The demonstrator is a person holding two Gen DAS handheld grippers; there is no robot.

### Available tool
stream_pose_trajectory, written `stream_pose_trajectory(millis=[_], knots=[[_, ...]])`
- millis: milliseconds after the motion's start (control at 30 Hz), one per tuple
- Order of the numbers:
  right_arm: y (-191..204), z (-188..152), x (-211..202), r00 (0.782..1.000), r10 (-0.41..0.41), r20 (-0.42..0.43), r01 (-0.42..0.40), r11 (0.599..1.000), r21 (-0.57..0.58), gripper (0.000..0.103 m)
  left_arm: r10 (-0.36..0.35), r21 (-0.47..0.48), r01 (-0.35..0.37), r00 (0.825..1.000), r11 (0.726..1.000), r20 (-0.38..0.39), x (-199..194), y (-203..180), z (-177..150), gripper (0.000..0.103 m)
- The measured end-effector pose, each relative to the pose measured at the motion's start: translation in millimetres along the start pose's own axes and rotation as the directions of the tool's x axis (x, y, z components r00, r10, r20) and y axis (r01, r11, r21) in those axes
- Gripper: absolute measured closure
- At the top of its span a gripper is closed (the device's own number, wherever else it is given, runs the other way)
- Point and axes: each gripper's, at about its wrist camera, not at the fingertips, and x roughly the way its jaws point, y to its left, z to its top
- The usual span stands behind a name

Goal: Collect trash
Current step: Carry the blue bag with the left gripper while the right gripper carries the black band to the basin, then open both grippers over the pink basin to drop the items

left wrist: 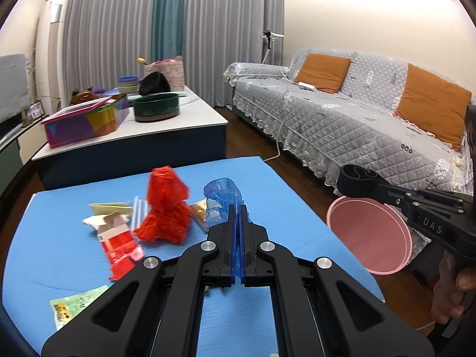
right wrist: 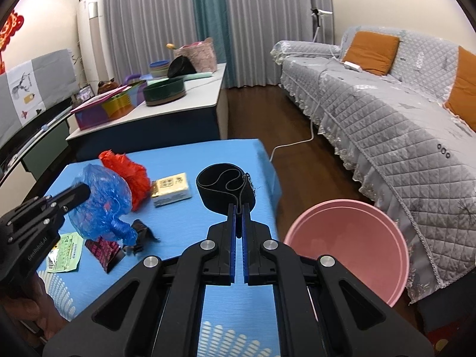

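Left tongs [left wrist: 237,208] are clamped on a crumpled blue bag [left wrist: 221,197] — you can see the blue film pinched right between the pads, and from the right camera the bag [right wrist: 101,199] hangs off the left tool above the left part of the blue table [right wrist: 184,232]. Right tongs [right wrist: 237,208] are squeezed onto a black strap loop [right wrist: 227,189], held up over the table's right side, near the right edge.

Going left to right across the table: a green packet [right wrist: 65,253] near the left edge, a dark pink-printed wrapper [right wrist: 104,251] beside it, then a small black scrap [right wrist: 141,233] just under the hanging bag. Behind those sits a red mesh bag [right wrist: 131,172], and right of it a yellowish tissue pack [right wrist: 171,189]. The left camera also catches a red and white carton [left wrist: 119,244] just left of the red mesh, with some pale paper scraps [left wrist: 110,209] behind it.

Off the table's right edge, lower down, there's a pink bin [right wrist: 348,250] — open mouth facing up, next to the grey sofa [right wrist: 401,125].
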Motion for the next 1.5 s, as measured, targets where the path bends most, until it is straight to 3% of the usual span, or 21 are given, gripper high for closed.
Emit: stream_pose_trajectory(millis=[867, 1500], knots=[[-94.8, 0.9, -31.1, 0.994, -0.105, 0.037, 0.098, 0.984, 0.149, 0.099, -0.14, 0.079, 0.142, 0.989, 0.987, -0.037, 23.0, -88.1, 22.5, 0.102], [-153.0, -9.4, -24.4, 0.987, -0.16, -0.01, 0.158, 0.962, 0.222, 0.099, -0.243, 0.133, 0.257, 0.964, 0.957, -0.11, 73.8, -161.3, 23.0, 0.102]])
